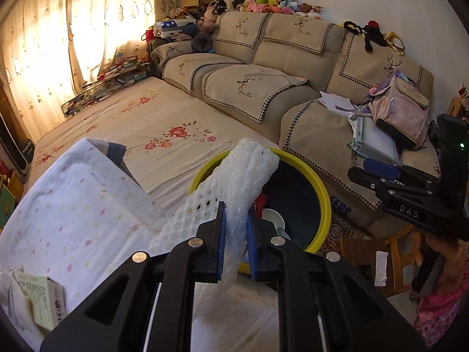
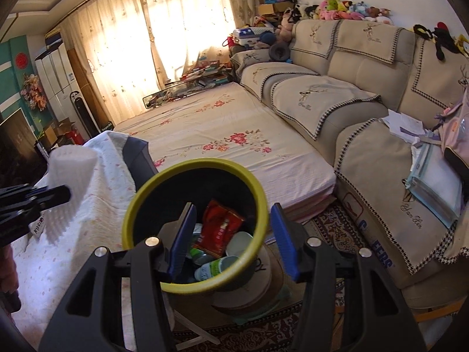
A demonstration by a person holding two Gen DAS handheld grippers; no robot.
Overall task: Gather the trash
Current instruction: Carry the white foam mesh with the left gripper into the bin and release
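Observation:
My left gripper [image 1: 236, 214] is shut on a white foam packing sleeve [image 1: 237, 176], which sticks out past the blue pads and leans over the near rim of a yellow-rimmed dark bin [image 1: 322, 193]. In the right wrist view the same bin [image 2: 132, 214] stands just below my right gripper [image 2: 233, 208], whose jaws are open with nothing between the pads. Inside lie a red packet [image 2: 219, 228], a green-labelled bottle [image 2: 214, 267] and some cups. The foam sleeve [image 2: 70, 176] shows at the left, held by the left gripper [image 2: 58, 195]. The right gripper [image 1: 375, 176] appears at the right edge.
A flowered mattress [image 1: 164, 117] lies beside a beige sofa [image 1: 263, 58] with a pink backpack [image 1: 404, 111] and papers [image 1: 375, 140]. A white quilt [image 1: 73, 205] and a small printed box [image 1: 44, 299] sit near left. A wooden stool [image 1: 392, 252] and patterned rug [image 2: 337, 228] are by the bin.

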